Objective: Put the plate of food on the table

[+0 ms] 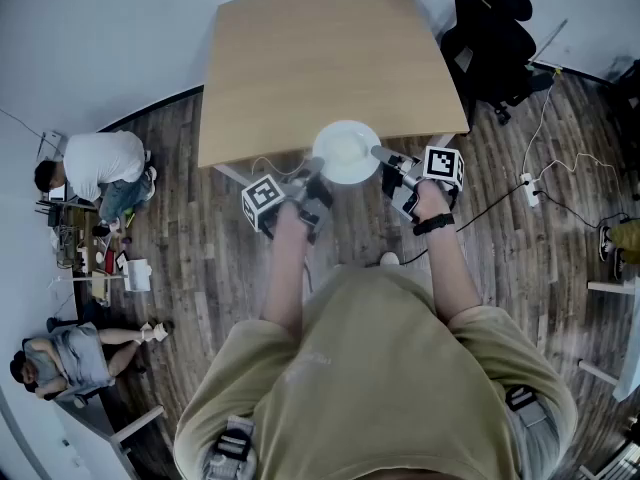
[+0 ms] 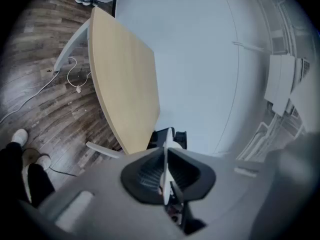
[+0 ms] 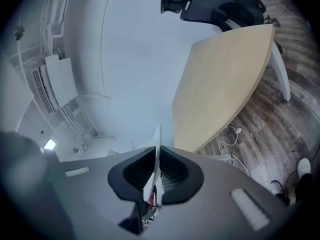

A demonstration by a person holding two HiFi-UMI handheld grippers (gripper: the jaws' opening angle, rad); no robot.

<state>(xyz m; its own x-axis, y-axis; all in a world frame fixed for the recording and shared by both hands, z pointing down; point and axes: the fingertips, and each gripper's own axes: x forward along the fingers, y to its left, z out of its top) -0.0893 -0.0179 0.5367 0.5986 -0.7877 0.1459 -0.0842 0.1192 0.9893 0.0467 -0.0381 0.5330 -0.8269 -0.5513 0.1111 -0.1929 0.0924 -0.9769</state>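
The plate (image 1: 347,150) hangs between the two claws. The left claw (image 1: 310,176) is clamped on its left rim and the right claw (image 1: 383,155) on its right rim. Each gripper view shows the same grip: the rim runs edge-on as a thin white line, pinched between nearly closed dark pads. From above the plate looks pale and bare, and no food can be made out on it.

The relation that matters is plate to counter (image 1: 320,58). The counter lies straight ahead of both claws, and its near edge passes under the plate. The far part of the plate is already over the wood, while the part nearest the person is over the floor (image 1: 200,228). Whether the plate's base touches the wood cannot be told from here. Both claws sit level with each other, so neither is nearer, and the plate is round, so it has no long axis to line up.

My judgement is that the next move is forward and down, far enough in that the whole base clears the edge.

The wood ahead of the claws is bare, and nothing stands in the way. An office chair (image 1: 490,28) stands beyond the right claw, past the counter's right corner. A cable (image 1: 275,163) trails on the floor below the left claw. Two people (image 1: 100,168) sit on the floor well off to the left.
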